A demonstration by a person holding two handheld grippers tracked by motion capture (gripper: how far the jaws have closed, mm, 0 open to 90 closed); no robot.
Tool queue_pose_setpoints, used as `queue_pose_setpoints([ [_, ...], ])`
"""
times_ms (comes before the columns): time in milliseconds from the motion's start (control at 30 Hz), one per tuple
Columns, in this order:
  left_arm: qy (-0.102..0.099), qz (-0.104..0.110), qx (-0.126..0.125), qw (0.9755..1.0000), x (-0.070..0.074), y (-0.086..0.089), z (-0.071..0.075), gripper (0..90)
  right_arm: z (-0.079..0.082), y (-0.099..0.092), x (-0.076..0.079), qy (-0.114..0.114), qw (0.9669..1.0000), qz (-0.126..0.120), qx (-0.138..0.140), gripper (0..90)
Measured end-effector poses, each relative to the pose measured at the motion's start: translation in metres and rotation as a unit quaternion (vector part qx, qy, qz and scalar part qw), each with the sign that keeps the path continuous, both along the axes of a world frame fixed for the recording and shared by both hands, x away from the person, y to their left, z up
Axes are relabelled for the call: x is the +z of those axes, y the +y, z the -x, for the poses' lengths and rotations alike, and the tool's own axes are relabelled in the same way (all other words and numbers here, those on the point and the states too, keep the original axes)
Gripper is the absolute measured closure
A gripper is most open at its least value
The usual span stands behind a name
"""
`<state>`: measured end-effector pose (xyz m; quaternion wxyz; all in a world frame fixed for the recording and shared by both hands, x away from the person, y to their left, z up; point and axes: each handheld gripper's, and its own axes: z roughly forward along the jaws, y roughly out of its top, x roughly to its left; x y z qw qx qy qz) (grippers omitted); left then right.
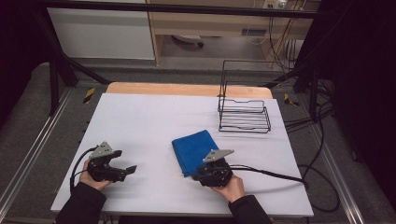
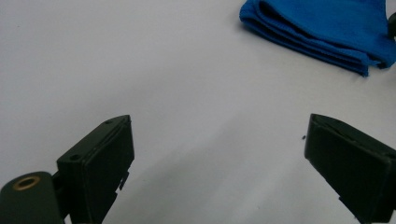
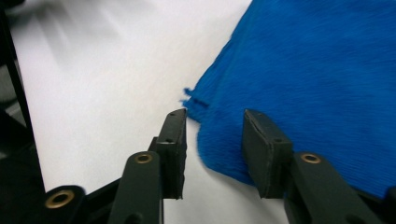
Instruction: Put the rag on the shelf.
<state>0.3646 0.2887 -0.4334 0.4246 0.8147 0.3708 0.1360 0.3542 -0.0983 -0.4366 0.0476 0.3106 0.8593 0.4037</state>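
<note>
White covering spreads over the table, and at its near left the left tool rests released, jaws wide apart over bare surface with nothing between them. Toward the middle lies the folded blue cloth, flat on the table, with the right tool at its near corner, jaws partly parted around that corner without yet pinching it, so the grasp looks only begun and any lifting or moving is left. Farther right stands an empty wire rack; the high view hides the right tool's tips behind its body.
</note>
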Motion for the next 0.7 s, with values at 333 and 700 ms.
queue_pose_setpoints([
  [333,0.001,0.000,0.000,1.0000,0.000,0.000,0.000,8.3,0.002,0.012,-0.015,-0.010,0.9995,0.030,0.004,87.4],
  [700,0.002,-0.001,0.001,1.0000,0.000,0.000,-0.001,8.3,-0.007,0.016,0.009,-0.016,0.9998,-0.008,0.008,89.6],
])
